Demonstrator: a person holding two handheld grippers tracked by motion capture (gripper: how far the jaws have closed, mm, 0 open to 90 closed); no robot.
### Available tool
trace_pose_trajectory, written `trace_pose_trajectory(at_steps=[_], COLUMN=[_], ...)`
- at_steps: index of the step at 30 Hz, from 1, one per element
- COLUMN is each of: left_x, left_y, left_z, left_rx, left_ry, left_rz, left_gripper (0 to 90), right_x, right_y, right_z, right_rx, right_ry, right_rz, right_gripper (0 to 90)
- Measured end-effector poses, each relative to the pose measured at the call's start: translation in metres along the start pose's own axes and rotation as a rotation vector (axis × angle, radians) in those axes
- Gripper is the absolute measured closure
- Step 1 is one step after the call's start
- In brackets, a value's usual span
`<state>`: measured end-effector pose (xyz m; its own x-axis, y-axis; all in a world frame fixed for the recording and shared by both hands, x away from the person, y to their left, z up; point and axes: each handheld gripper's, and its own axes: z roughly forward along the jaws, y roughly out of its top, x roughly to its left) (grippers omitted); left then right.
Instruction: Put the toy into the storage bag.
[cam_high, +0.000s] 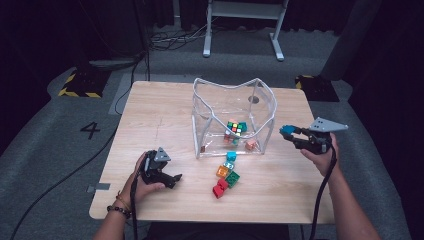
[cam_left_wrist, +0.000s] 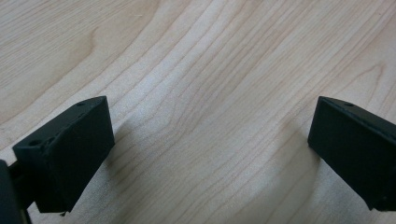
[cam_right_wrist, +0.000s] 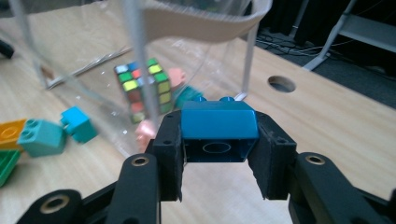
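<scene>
My right gripper (cam_high: 290, 132) is shut on a blue toy brick (cam_right_wrist: 219, 126), held above the table just right of a clear plastic bag (cam_high: 232, 117) with a white frame. The bag holds a colour cube (cam_high: 236, 128) and a pink brick (cam_high: 250, 145); the cube (cam_right_wrist: 142, 88) and pink brick (cam_right_wrist: 145, 130) show through its clear wall. Loose bricks lie in front of the bag: teal (cam_high: 231, 156), orange (cam_high: 222, 171), green (cam_high: 232, 177) and red (cam_high: 220, 188). My left gripper (cam_high: 174, 181) rests open on the table at front left, its pads (cam_left_wrist: 70, 154) wide apart over bare wood.
The light wooden table (cam_high: 165, 110) has a round cable hole (cam_right_wrist: 281, 84) behind the bag. A white desk frame (cam_high: 245, 20) stands on the floor beyond the table. Cables trail from both grippers.
</scene>
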<state>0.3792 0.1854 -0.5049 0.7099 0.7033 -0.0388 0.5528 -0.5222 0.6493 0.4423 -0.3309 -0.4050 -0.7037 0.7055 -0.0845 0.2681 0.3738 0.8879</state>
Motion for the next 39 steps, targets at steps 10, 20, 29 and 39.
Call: trace_pose_trajectory(at_steps=[10,20,29,39], left_x=[0.0,0.0,0.0,0.0], left_y=[0.0,0.0,0.0,0.0], left_z=[0.0,0.0,0.0,0.0], left_rx=[-0.003,-0.002,-0.004,0.001], left_ry=[0.003,0.001,0.003,-0.001], left_rz=[0.001,-0.001,0.001,0.001], left_gripper=[0.5,0.5,0.5,0.5], right_x=[-0.03,-0.032,-0.025,-0.017], right_y=[0.054,0.1,0.133,0.155], right_z=[-0.009,-0.003,0.02,0.054], right_rx=[-0.056,-0.073,-0.048,0.007], right_ry=[-0.039,-0.025,0.038,0.105], right_rz=[-0.005,-0.051,-0.094,-0.128], right_gripper=[58.9,58.9,58.9,58.9])
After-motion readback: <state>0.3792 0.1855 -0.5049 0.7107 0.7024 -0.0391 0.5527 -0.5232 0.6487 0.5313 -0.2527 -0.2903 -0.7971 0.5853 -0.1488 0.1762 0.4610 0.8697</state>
